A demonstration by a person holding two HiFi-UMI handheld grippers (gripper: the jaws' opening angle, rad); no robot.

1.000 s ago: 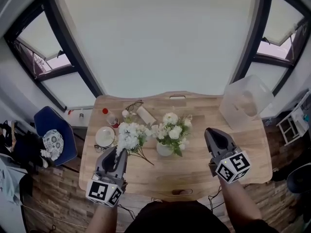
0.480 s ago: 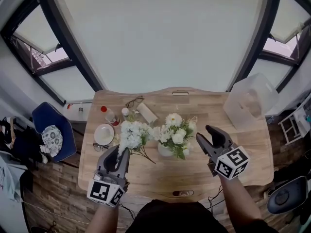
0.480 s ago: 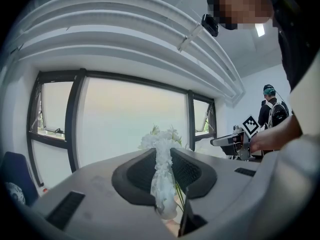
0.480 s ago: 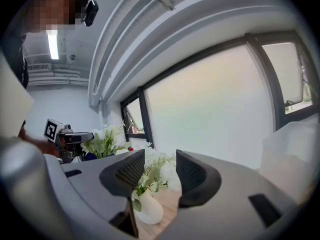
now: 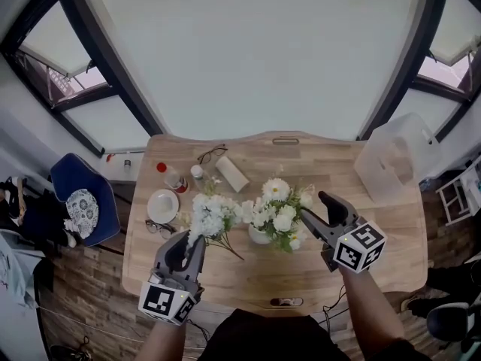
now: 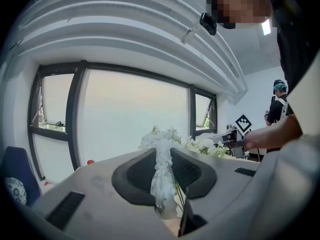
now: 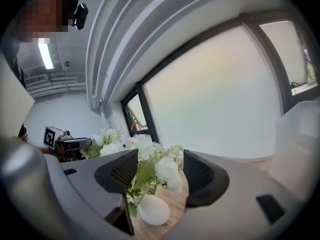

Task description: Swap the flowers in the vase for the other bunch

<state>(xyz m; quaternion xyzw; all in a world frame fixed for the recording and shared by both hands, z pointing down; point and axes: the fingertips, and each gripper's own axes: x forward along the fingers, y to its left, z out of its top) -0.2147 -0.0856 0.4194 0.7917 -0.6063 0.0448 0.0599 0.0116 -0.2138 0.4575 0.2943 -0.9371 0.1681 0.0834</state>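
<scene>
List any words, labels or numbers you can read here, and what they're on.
None readable in any view.
Left gripper, shut on the white bunch: cube shows square patterns only, no letters.
Right gripper, jaws just opening round the vase flowers: cube the same.
Red-capped bottle: any print too small to read.

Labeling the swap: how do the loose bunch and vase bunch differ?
The loose bunch is gripped in the left hand-held gripper, stems exposed; the vase bunch stands in the white vase, ungripped. The loose bunch has small clustered florets; the vase bunch has larger round blooms, more leaves. Both are white.
</scene>
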